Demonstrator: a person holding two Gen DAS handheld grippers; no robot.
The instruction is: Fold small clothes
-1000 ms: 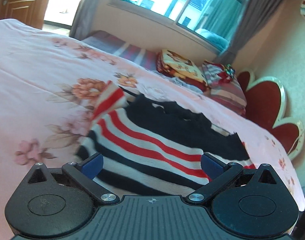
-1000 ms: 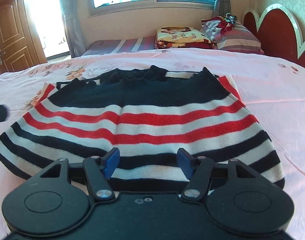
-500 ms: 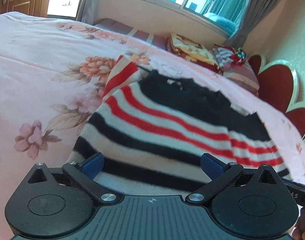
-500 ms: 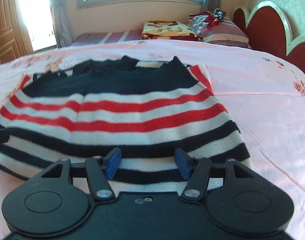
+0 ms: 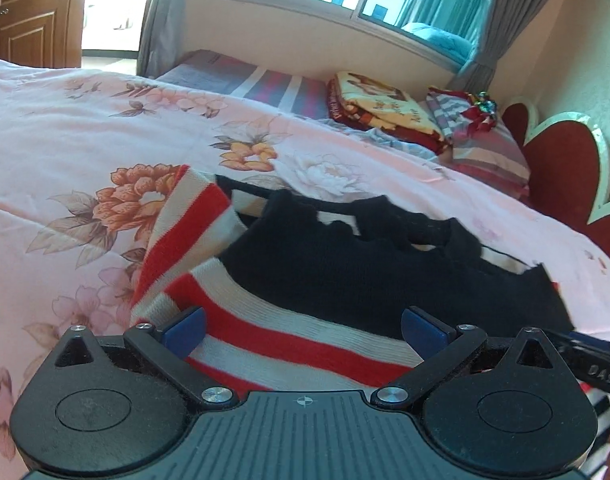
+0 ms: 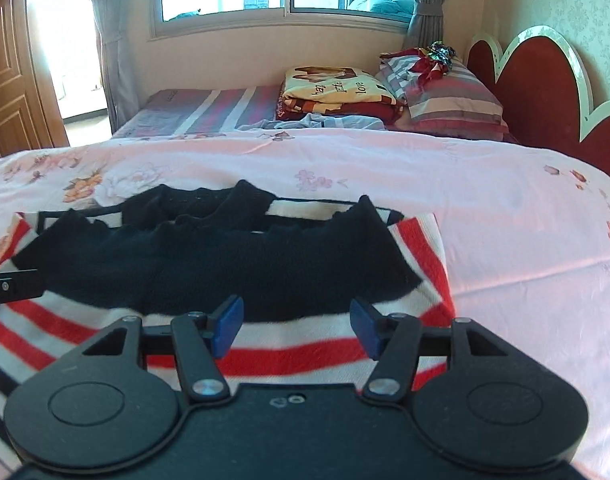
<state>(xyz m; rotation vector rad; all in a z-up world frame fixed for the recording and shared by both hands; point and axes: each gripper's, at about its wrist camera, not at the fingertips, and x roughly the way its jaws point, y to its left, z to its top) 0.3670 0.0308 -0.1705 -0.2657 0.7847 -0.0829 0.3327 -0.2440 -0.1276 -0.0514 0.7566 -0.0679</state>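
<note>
Sweater [image 6: 233,276], striped red, white and black with a black upper part, lies flat on the bed [image 6: 505,200], filling the lower middle of both views; spread out like this, its edges and sleeves are open to reach for folding. In the left wrist view a striped sleeve [image 5: 181,232] lies folded in along the garment's left edge, left of centre, which I judge to be the side fold already made. At the top of both frames, against the headboard [image 6: 545,80], sit a folded blanket [image 6: 337,88] and a striped pillow [image 6: 449,100], well apart from the work.

Left tongs [image 5: 303,330] stand wide at the bottom of their frame, jaws apart over the red and white stripes, nothing gripped. Right tongs [image 6: 296,328] stand at a middling width, jaws apart just above the seam where black meets stripes, also gripping nothing. Each hangs over its own side of the sweater, likely so both can take a matching edge together. The right tongs' arm shows at the lower right edge of the left view, so the two tools are near each other.

Against the earlier frames, both tongs are farther up the garment: the hem stripes that sat under the jaws are now hidden beneath the tools, and the black part is close ahead. The right jaws have narrowed only slightly. The sweater itself lies as it did.
</note>
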